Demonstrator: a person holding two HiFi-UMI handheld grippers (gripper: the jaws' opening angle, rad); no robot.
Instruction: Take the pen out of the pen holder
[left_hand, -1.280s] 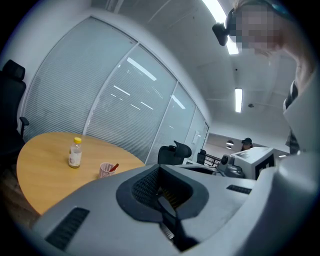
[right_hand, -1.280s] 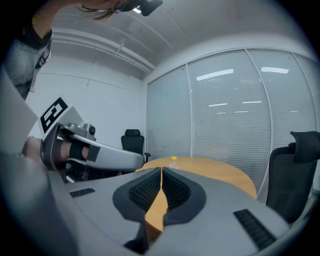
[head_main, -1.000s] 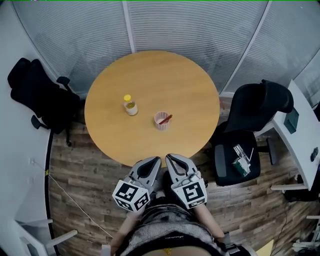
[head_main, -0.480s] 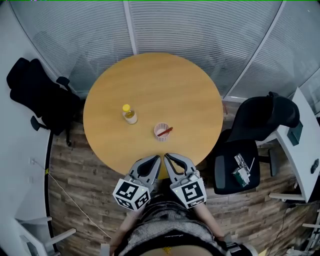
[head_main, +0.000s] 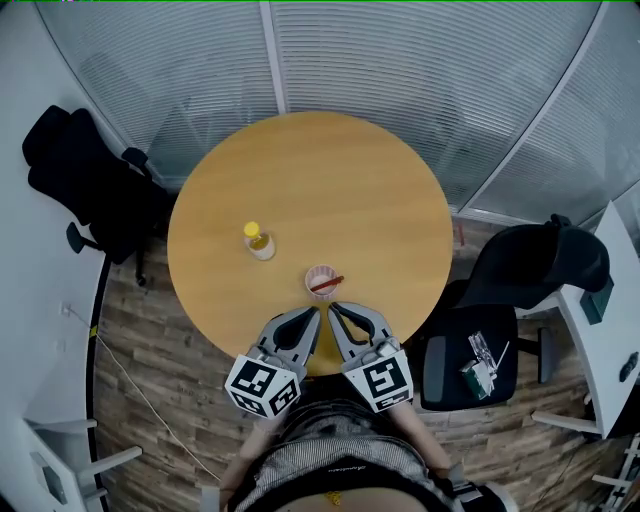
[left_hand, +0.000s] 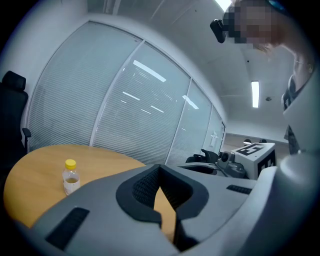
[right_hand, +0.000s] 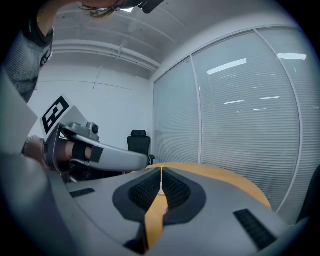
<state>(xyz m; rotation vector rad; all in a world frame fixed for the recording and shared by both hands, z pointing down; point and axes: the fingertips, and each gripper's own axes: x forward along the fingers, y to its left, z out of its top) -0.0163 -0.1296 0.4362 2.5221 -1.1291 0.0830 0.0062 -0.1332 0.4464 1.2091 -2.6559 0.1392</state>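
A pink pen holder (head_main: 321, 281) stands near the front edge of the round wooden table (head_main: 330, 180), with a red pen (head_main: 328, 284) leaning in it toward the right. My left gripper (head_main: 314, 314) and right gripper (head_main: 335, 309) hang side by side just short of the holder, over the table's near edge. Both are shut and hold nothing. In the left gripper view the jaws (left_hand: 159, 169) meet in a point. In the right gripper view the jaws (right_hand: 161, 173) also touch, and they hide the holder.
A small bottle with a yellow cap (head_main: 259, 241) (left_hand: 71, 176) stands left of the holder. Black office chairs stand at the left (head_main: 90, 180) and right (head_main: 520, 290) of the table. Blinds on a glass wall (head_main: 400, 60) run behind it.
The table and holder have come nearer to both grippers, whose tips now reach over the table's near edge. Both grippers stay shut, side by side.
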